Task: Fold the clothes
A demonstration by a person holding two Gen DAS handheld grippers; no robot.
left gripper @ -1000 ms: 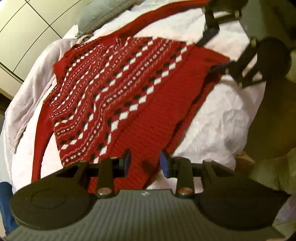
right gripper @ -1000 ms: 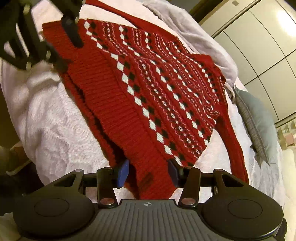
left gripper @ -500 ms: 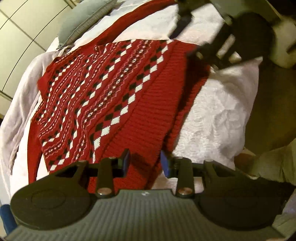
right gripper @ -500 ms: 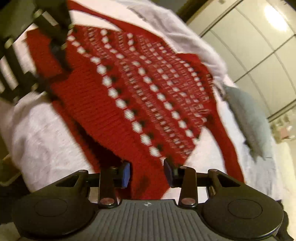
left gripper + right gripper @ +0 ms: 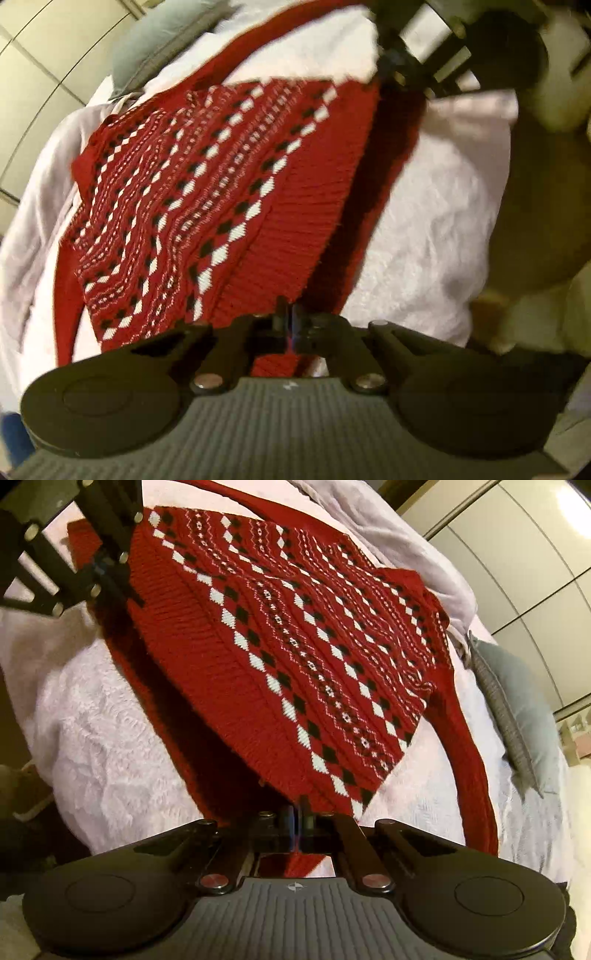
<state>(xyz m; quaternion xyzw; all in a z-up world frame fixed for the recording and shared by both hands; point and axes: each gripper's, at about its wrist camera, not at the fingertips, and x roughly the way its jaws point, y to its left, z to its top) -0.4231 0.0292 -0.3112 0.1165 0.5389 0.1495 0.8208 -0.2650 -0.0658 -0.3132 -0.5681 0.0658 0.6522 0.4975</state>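
Note:
A red knit sweater [image 5: 229, 192] with white and black diamond bands lies spread on a white bedspread [image 5: 436, 229]; it also fills the right wrist view [image 5: 295, 646]. My left gripper [image 5: 290, 321] is shut on one corner of the sweater's ribbed bottom hem. My right gripper [image 5: 297, 818] is shut on the other hem corner. The hem between them is raised off the bed. Each gripper shows in the other's view, the right gripper [image 5: 402, 70] at top right, the left gripper [image 5: 107, 568] at top left. A long sleeve [image 5: 469, 757] trails to the right.
A grey pillow [image 5: 517, 709] lies at the far side of the bed, also seen in the left wrist view [image 5: 159, 48]. A pale lilac blanket [image 5: 391, 531] is bunched beyond the sweater. White wardrobe doors [image 5: 524, 568] stand behind. The bed's edge [image 5: 491, 206] drops off on the near side.
Both grippers have gone from open around the hem corners to shut on them. The hem now lifts off the bedspread, with shadow under it.

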